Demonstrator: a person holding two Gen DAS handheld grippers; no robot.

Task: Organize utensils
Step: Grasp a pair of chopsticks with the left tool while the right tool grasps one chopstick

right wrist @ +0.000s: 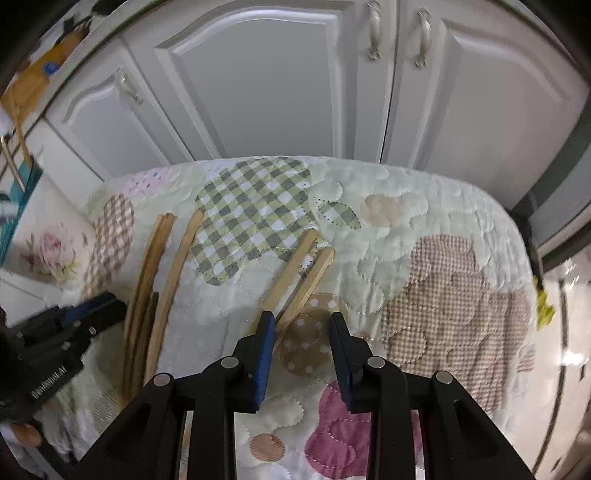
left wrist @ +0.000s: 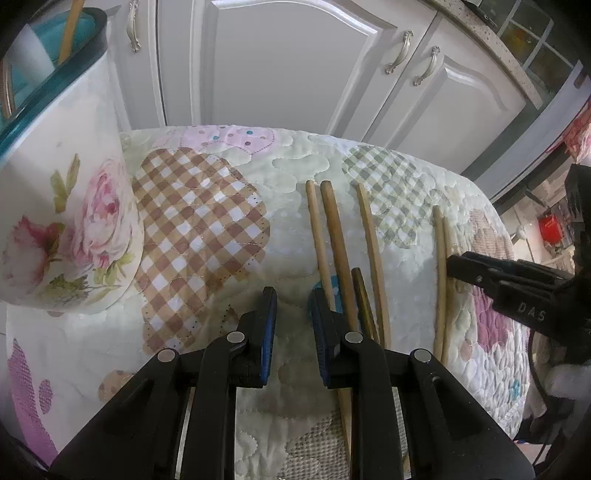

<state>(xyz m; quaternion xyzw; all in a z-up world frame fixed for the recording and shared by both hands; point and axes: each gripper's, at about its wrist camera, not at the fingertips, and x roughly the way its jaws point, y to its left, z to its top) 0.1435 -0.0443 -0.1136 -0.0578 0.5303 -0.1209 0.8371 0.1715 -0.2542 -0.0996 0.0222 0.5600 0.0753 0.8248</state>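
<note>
Several wooden chopsticks point(left wrist: 338, 236) lie side by side on the quilted cloth point(left wrist: 207, 229), with a darker one point(left wrist: 360, 295) among them. My left gripper point(left wrist: 294, 308) hovers just left of them, open, only cloth between its blue pads. A separate pair of chopsticks point(right wrist: 301, 275) lies slanted further right. My right gripper point(right wrist: 303, 326) is over their near ends, open; one stick runs close along the left pad point(right wrist: 266, 339) and nothing is pinched. The floral holder point(left wrist: 74, 221) with a teal rim stands at the left, one chopstick point(left wrist: 72, 31) upright in it.
White cabinet doors point(right wrist: 280, 92) rise right behind the table's far edge. The quilt drops off at the rounded right edge point(right wrist: 517, 258). My right gripper point(left wrist: 498, 275) shows in the left wrist view, its tip over the pair of sticks point(left wrist: 439, 258).
</note>
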